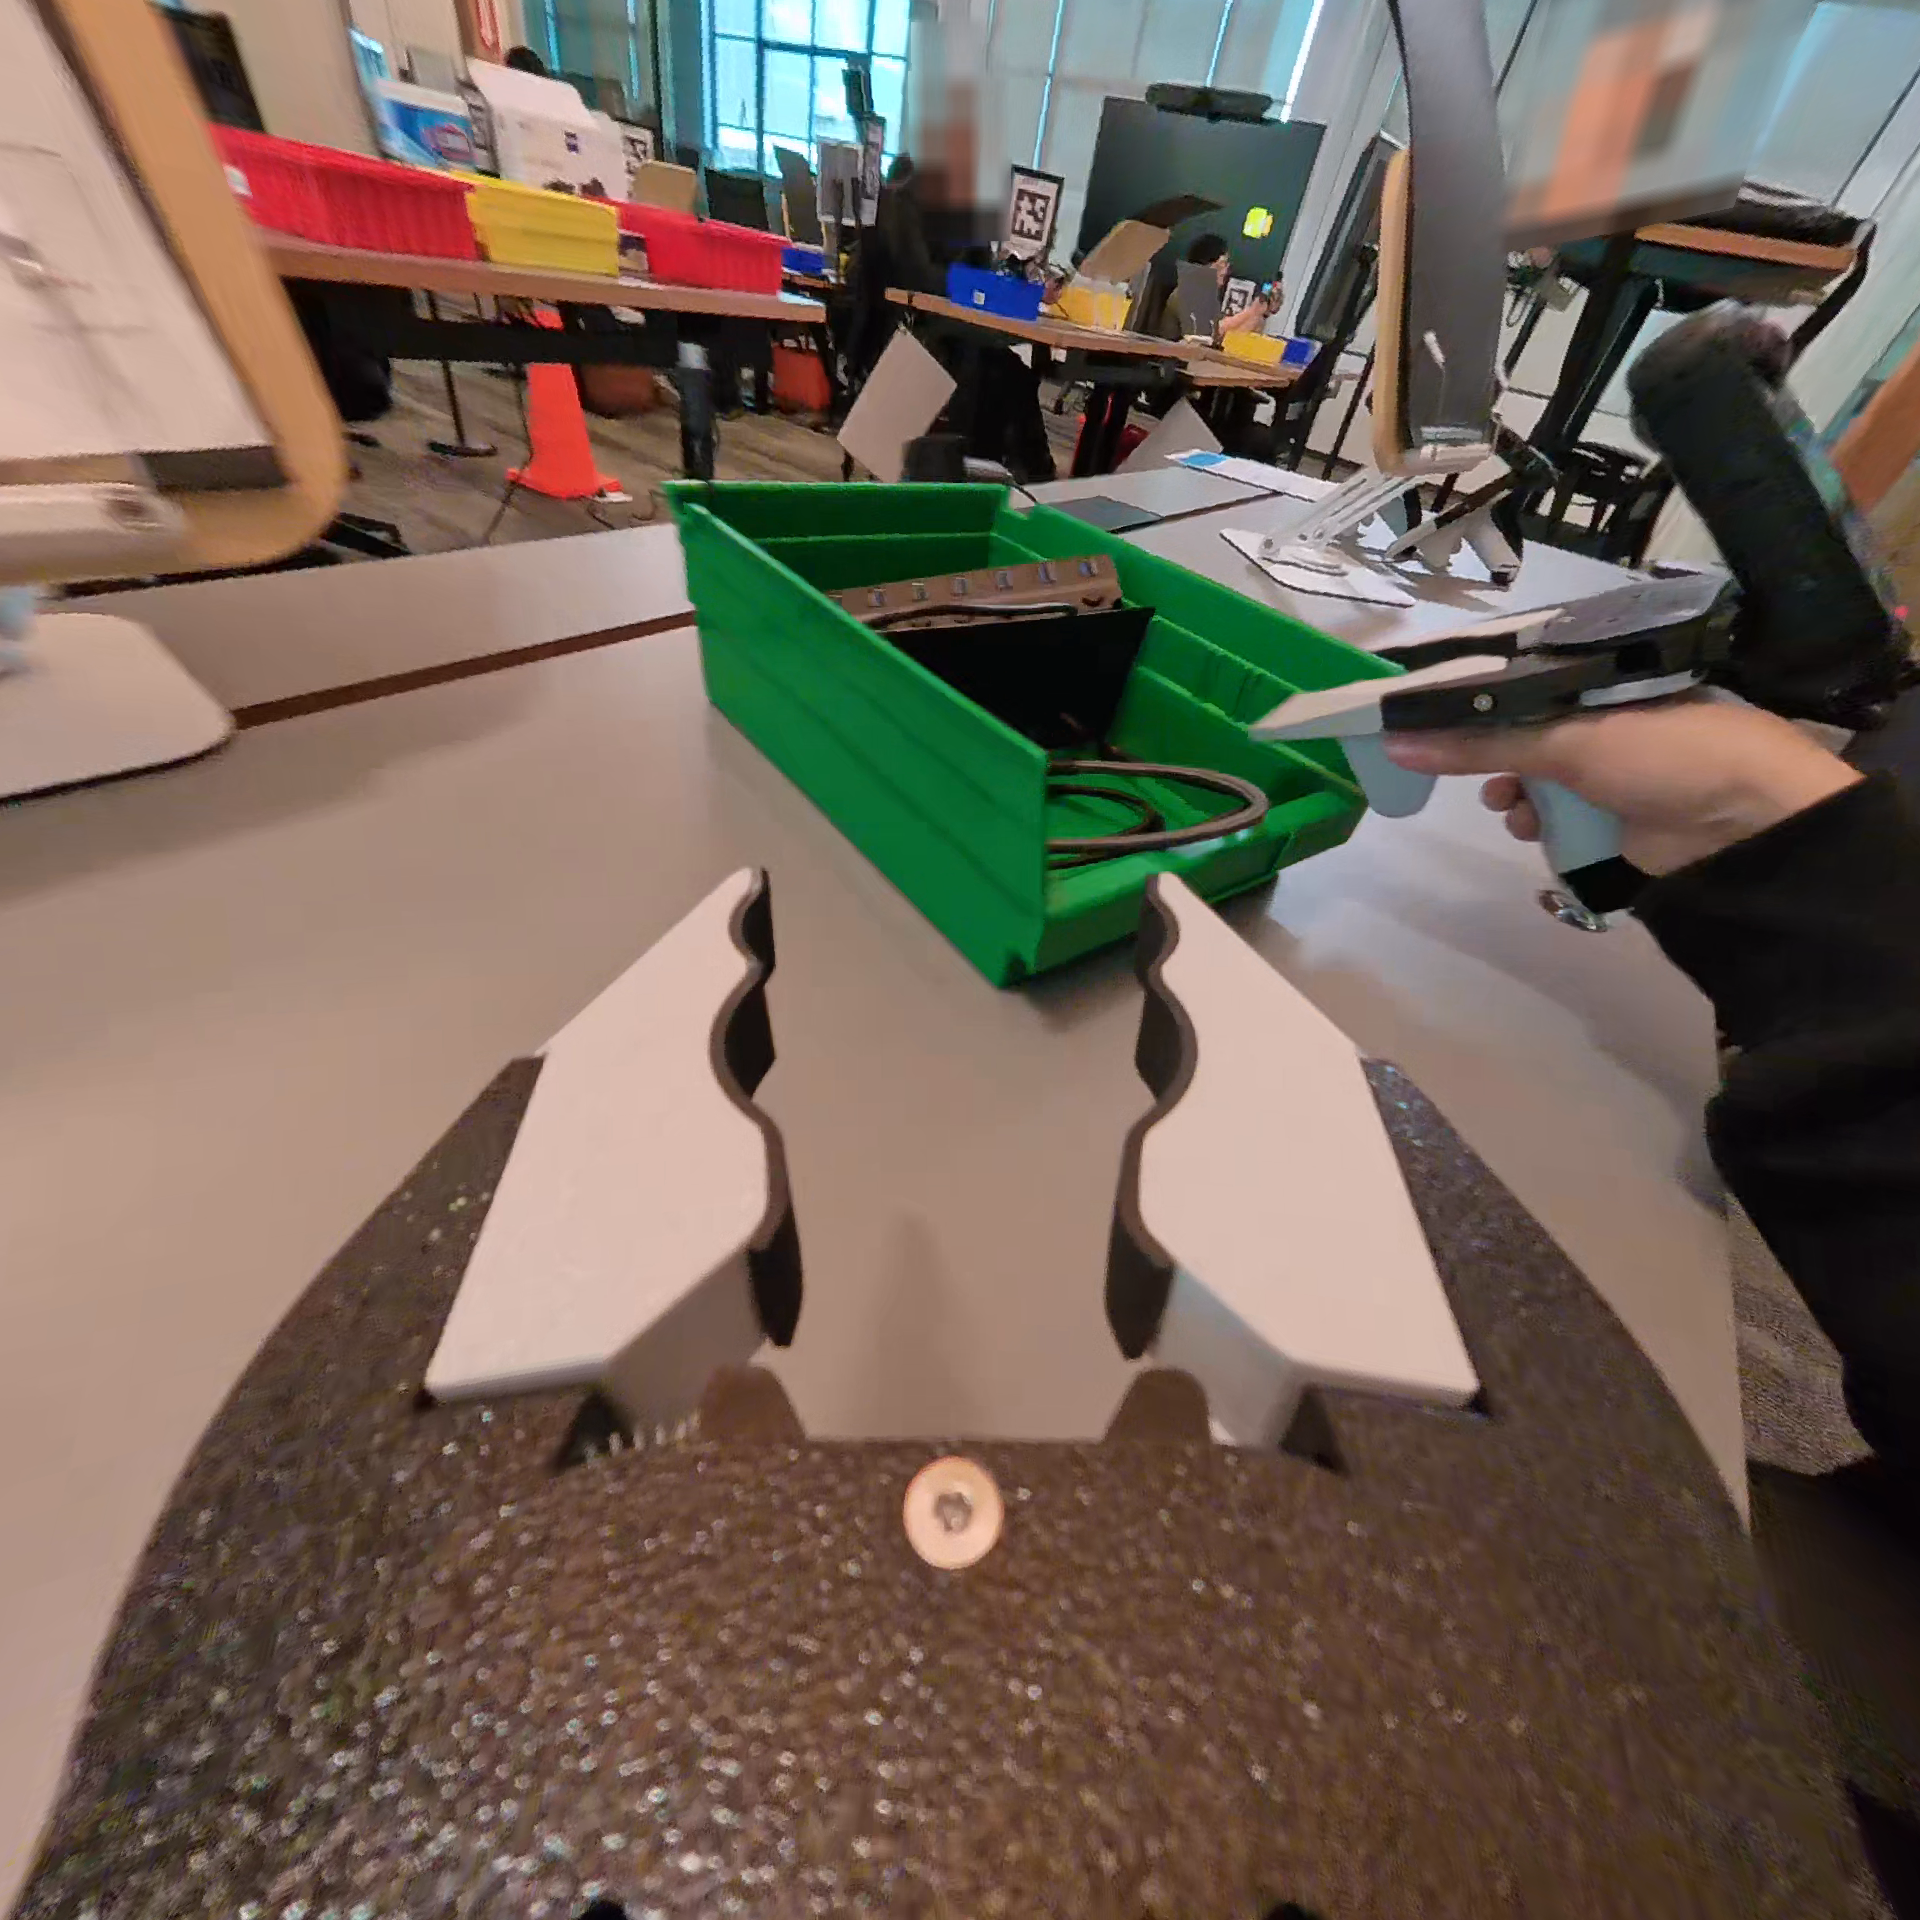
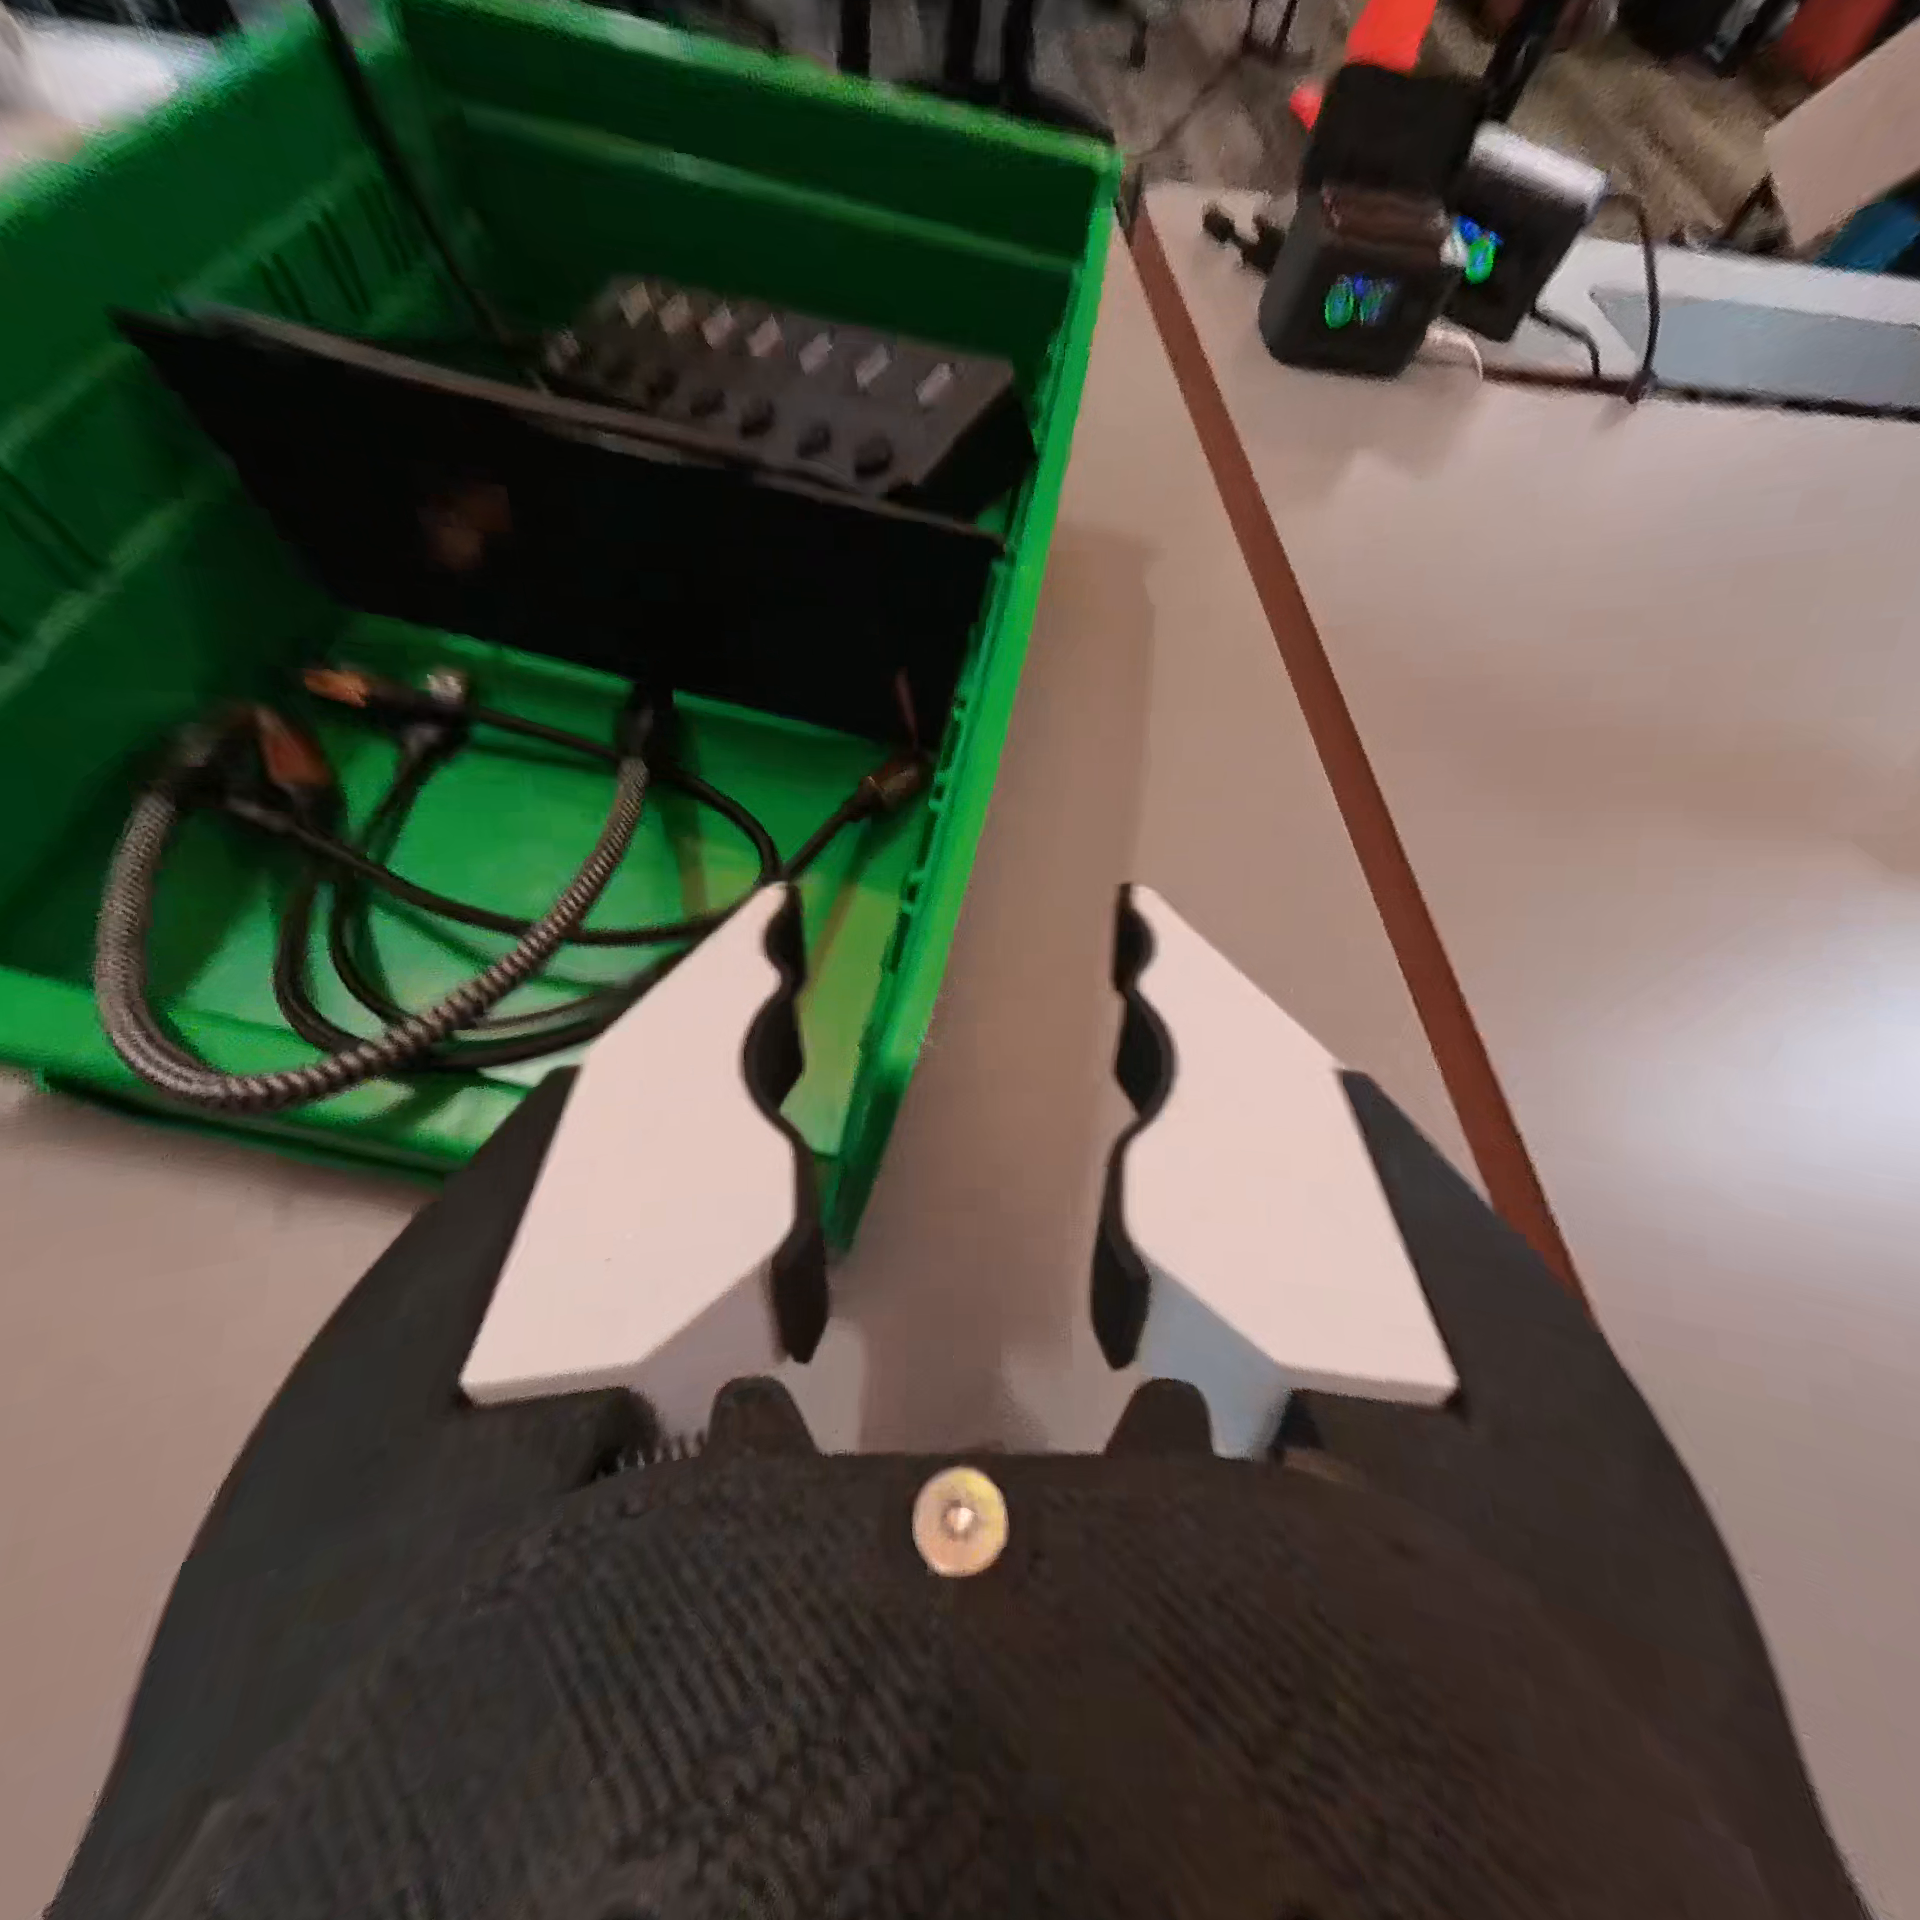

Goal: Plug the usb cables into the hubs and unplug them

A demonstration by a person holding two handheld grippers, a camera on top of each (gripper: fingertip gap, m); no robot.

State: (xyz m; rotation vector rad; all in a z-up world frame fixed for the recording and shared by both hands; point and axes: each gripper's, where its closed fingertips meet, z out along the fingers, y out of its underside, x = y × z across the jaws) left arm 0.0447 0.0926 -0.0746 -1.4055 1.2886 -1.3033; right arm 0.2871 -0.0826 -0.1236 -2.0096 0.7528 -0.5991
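Note:
A green bin [image 1: 862, 748] [image 2: 1049, 582] stands on the grey table. A black divider [image 2: 582, 551] splits it. Behind the divider lies a dark USB hub [image 2: 790, 390] [image 1: 987, 590] with a row of ports. In front of it lie several loose black USB cables [image 2: 416, 914] [image 1: 1153, 805], one of them braided. My left gripper [image 1: 956, 894] is open and empty, low over the table just short of the bin. My right gripper [image 2: 956, 904] is open and empty, above the bin's right wall; it also shows in the left wrist view [image 1: 1340, 686], held by a hand at the bin's right side.
A white monitor base [image 1: 94, 696] stands at the left. A laptop stand [image 1: 1382, 530] and a monitor are at the back right. Two black devices with lit displays [image 2: 1361, 260] and their cables sit on the adjoining table, past a brown seam [image 2: 1340, 727].

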